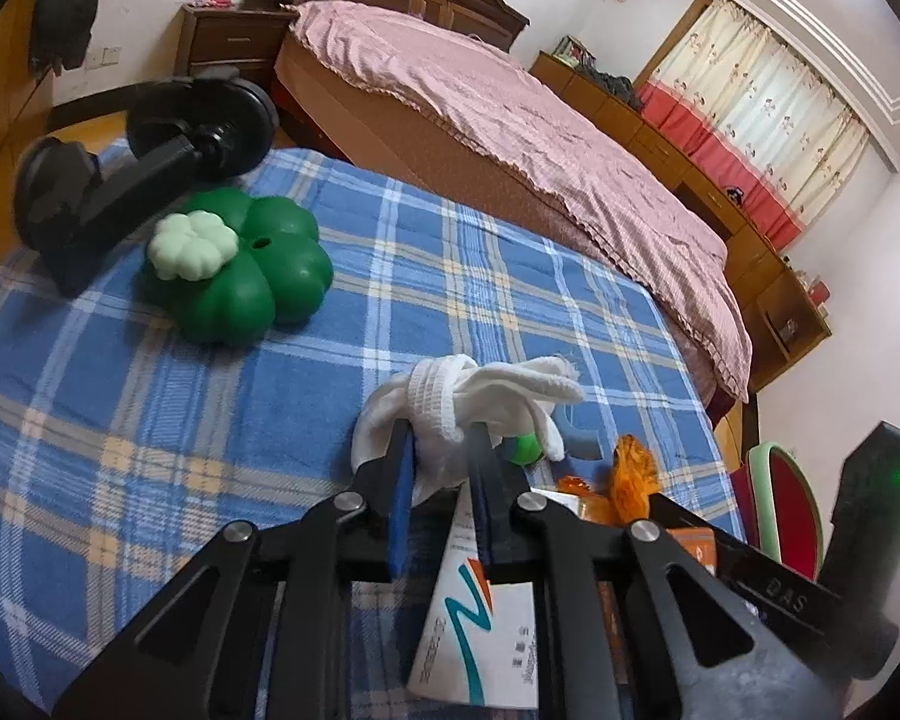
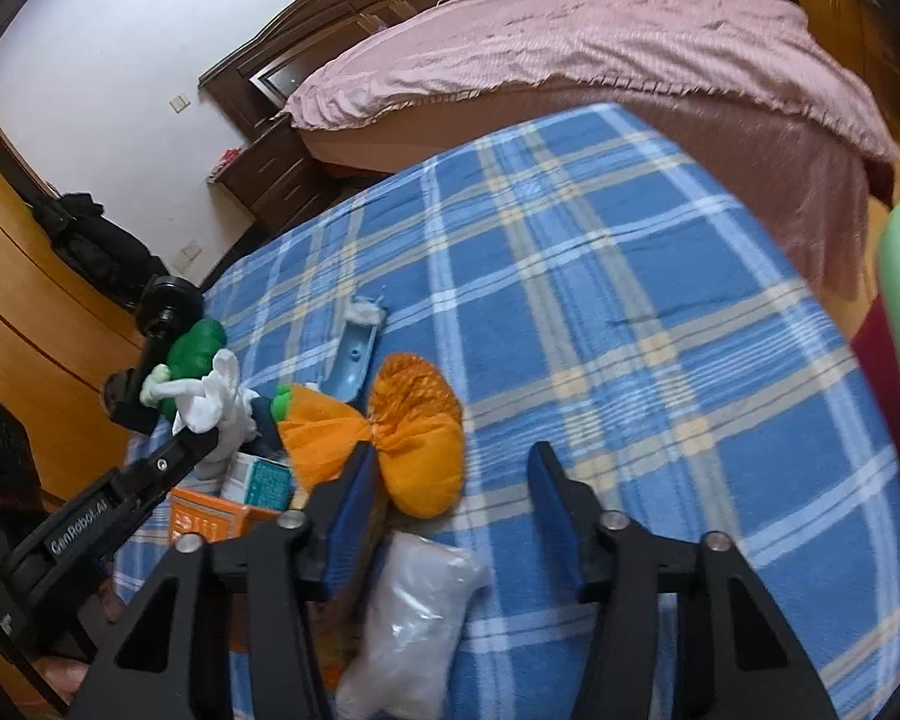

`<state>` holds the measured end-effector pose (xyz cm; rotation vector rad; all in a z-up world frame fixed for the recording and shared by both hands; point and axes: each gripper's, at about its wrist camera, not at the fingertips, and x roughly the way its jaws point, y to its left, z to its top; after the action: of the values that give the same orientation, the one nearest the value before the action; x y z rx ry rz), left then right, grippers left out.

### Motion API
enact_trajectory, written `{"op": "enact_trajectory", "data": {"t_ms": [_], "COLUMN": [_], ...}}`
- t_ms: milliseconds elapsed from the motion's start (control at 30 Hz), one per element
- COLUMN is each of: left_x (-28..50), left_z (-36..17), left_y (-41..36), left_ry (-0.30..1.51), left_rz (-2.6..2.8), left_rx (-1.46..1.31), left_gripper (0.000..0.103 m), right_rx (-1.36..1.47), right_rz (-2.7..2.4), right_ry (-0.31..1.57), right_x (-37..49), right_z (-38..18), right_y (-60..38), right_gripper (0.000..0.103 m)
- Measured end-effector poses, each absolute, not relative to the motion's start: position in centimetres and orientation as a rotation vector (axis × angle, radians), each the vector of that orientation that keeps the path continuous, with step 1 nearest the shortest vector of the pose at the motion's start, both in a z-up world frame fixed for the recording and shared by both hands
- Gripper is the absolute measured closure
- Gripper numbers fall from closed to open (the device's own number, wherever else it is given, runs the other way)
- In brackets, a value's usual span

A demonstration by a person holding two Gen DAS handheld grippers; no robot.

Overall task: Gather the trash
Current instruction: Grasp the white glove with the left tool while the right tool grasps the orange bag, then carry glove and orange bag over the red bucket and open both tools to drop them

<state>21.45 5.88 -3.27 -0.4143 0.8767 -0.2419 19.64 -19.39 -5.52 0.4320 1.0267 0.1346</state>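
1. At the left of the plaid bench [image 1: 150, 408], a black stand [image 1: 90, 204] and a green clover [image 1: 240, 276] sit near the edge; the stand's base runs partly behind the clover.
2. The left gripper [image 1: 441, 444] has its fingers clenched on a white rag [image 1: 462, 396], held above a white carton [image 1: 480, 630] whose lower end is cut off.
3. Just right, an orange cloth [image 2: 414, 438] lies touching the left finger [image 2: 348, 510] of the right gripper [image 2: 450, 480], whose fingers are spread wide and grasp nothing.
4. A clear bag [image 2: 414, 612] lies below, blurred.
5. The bench's right half is bare plaid up to the pink bed [image 2: 570, 48].
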Motion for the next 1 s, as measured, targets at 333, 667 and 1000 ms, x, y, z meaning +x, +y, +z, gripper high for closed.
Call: {"op": "enact_trajectory", "data": {"t_ms": [333, 667, 1000], "left_x": [18.8, 16.2, 13.9], "left_z": [-0.6, 2.4, 4.5], "left_y": [6.1, 5.4, 2.8], "left_ry": [0.813, 0.754, 0.743], "left_rz": [-0.212, -0.209, -0.257], "left_rx": [-0.397, -0.374, -0.348], "left_gripper": [0.087, 0.087, 0.086], "right_rx": [0.444, 0.391, 0.392], "right_rz": [0.155, 0.116, 0.081], "right_ry": [0.979, 0.831, 0.734], "right_x": [19.2, 16.0, 11.8], "right_z": [-4.7, -0.2, 3.1], "right_y": [-19.2, -20.6, -23.1], "right_gripper": [0.083, 0.084, 0.084]}}
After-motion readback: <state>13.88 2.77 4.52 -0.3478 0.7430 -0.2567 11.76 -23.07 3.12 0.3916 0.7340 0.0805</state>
